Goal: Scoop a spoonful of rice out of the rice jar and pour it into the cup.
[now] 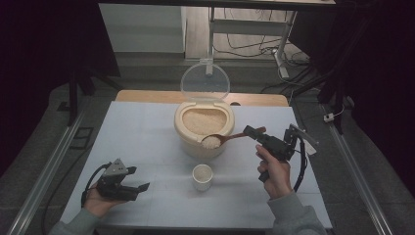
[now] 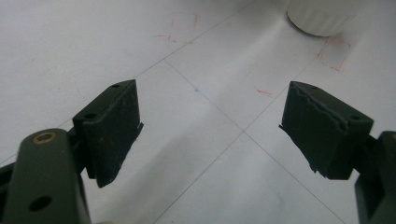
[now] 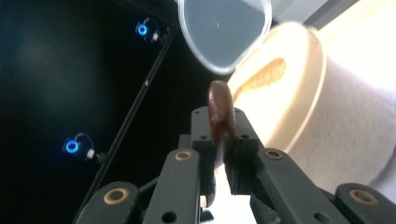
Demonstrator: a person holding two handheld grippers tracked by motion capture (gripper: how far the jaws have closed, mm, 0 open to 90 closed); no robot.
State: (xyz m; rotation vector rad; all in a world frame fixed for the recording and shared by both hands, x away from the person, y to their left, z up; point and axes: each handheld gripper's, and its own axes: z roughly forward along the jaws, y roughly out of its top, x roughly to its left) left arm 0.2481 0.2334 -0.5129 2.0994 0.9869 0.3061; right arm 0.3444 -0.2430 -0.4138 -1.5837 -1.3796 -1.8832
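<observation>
Right gripper (image 1: 255,132) clamped on handle of wooden spoon (image 1: 226,139); the right gripper view shows both jaws pinching the spoon (image 3: 222,116) edge-on. Spoon bowl heaped with rice (image 1: 211,142), held just over the front rim of the cream bin (image 1: 204,142), above and behind the white cup (image 1: 202,176). Bin full of rice, clear lid (image 1: 205,80) flipped up at the back. Cup stands upright on the table (image 1: 147,132) just in front of the bin, apart from it, inside not clear. Left gripper (image 1: 139,179) rests low at the near left of the table, jaws spread wide with nothing between them; the left gripper view shows bare table between the jaws, cup base (image 2: 322,16) at top right. Left gripper well apart from cup and bin.
</observation>
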